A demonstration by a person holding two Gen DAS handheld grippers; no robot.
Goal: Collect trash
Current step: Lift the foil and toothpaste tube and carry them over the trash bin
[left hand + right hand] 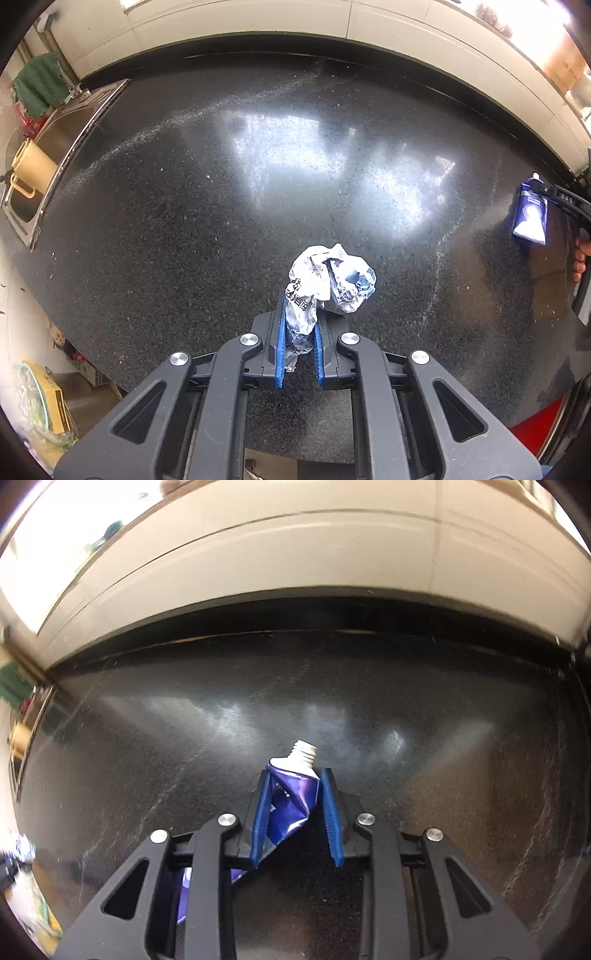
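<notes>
Left gripper (300, 325) clamped on a crumpled wrapper (328, 280), lifted above the dark worktop (184, 221). Right gripper (297, 801) closed around a squashed purple tube (291, 801), long axis running along the fingers, capless white neck pointing forward past the tips. No trash container visible. Steel sink (55, 147) at far left, holding a tan jug (33, 170).
</notes>
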